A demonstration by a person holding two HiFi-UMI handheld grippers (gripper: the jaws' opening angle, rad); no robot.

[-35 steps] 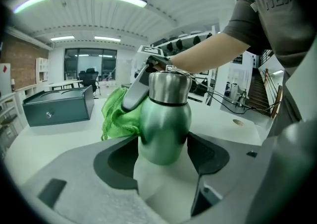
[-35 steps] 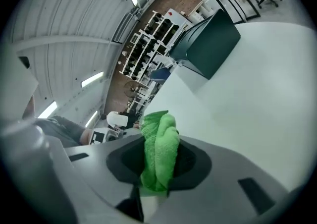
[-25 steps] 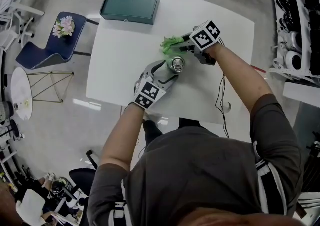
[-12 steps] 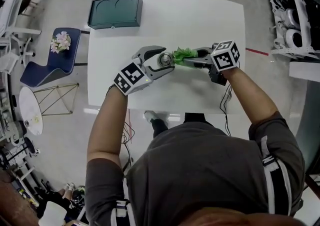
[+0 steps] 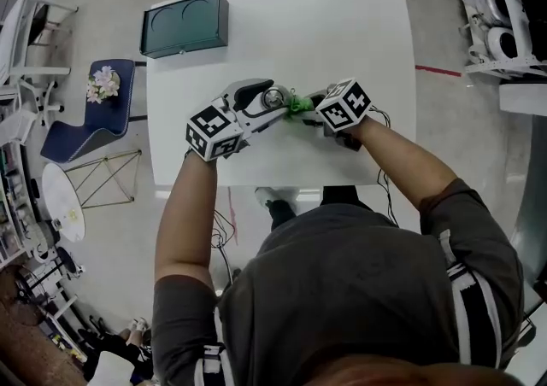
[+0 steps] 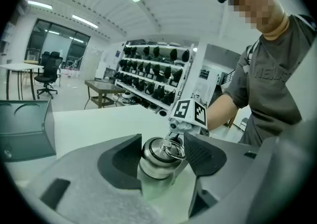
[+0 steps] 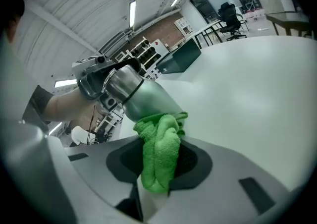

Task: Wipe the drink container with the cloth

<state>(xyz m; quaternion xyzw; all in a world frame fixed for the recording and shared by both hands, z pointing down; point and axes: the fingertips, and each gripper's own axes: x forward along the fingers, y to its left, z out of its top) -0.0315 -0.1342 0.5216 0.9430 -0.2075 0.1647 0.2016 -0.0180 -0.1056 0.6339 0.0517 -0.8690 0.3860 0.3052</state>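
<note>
The steel drink container [image 5: 273, 99] hangs tilted over the white table [image 5: 342, 26], lid toward my left gripper's camera. My left gripper [image 5: 275, 104] is shut on the drink container [image 6: 153, 161] just below the lid; its jaws have just been closing around it. My right gripper [image 5: 309, 111] is shut on a bunched green cloth [image 5: 299, 105]. In the right gripper view the cloth [image 7: 158, 153] presses against the container's lower body [image 7: 143, 96]. Both grippers meet tip to tip at the table's middle.
A dark teal box [image 5: 184, 24] with two round recesses lies at the table's far left corner. A blue chair with flowers [image 5: 107, 77] stands left of the table. Shelves [image 5: 504, 0] line the right side. A cable [image 5: 382, 179] trails from the right gripper.
The left gripper has risen and tilted with the container in it. The right gripper has carried the cloth leftward, from beside the container to against its body.
</note>
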